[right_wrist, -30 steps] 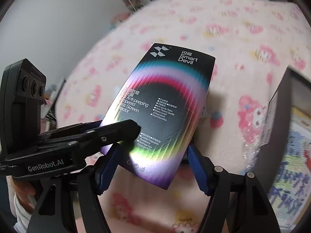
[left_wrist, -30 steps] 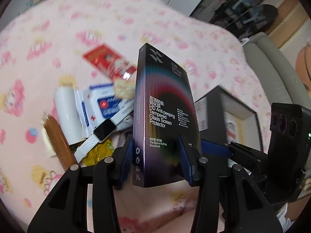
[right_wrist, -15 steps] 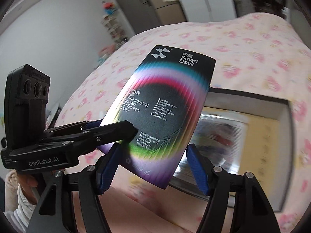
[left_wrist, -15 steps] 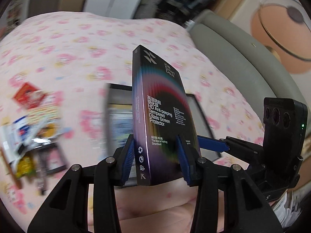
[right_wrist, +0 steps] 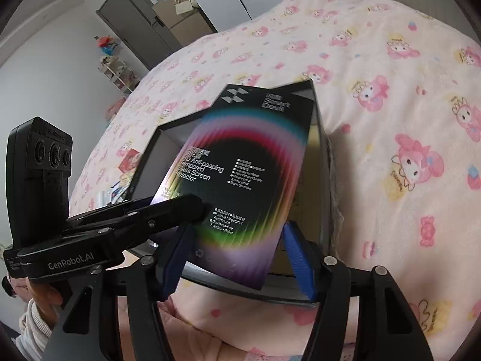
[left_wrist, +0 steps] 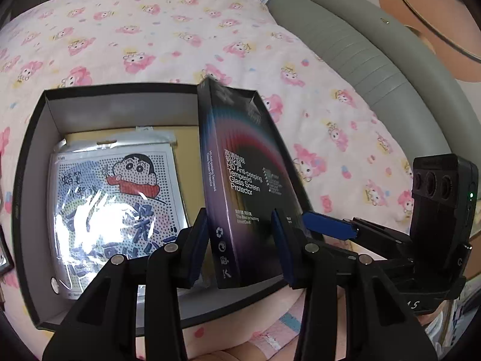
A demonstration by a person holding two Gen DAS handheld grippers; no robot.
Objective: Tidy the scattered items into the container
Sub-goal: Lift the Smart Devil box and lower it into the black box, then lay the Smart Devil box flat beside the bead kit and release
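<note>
Cardboard screen protector box (left_wrist: 240, 186), dark with a rainbow ring: held upright and slightly tilted over the right side of the black open container (left_wrist: 117, 106), not yet released. Left hand-held gripper (left_wrist: 240, 249) clamped on its lower part, blue pads against both faces. Right hand-held gripper (right_wrist: 237, 261) spread wide, its blue fingers (right_wrist: 296, 258) standing apart from the box edges, so apparently not bearing it. Container sat on the pink cartoon-print bed (left_wrist: 168, 39); a bagged cartoon craft sheet (left_wrist: 111, 204) already lay flat inside. Judged part done: one item stowed, one about to go in. Several scattered items (right_wrist: 120, 180) remained on the bed beyond the container, too small to identify
</note>
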